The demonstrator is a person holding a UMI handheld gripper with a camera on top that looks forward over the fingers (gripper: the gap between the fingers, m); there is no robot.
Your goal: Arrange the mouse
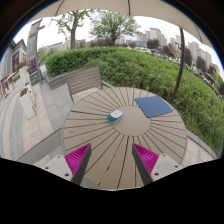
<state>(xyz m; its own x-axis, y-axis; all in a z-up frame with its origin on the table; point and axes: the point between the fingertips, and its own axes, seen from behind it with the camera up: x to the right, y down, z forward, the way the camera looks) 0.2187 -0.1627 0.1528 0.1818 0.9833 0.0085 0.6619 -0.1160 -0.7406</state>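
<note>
Outdoor terrace, round slatted tabletop. Mouse near centre, well beyond your claw, fingers spread, empty. Blue pad toward far right edge. Risk: gaps between slats snag mouse; approach slowly.

one mouse, one mouse pad, one table.

The gripper has 2 dark fingers, each bearing a magenta pad.
</note>
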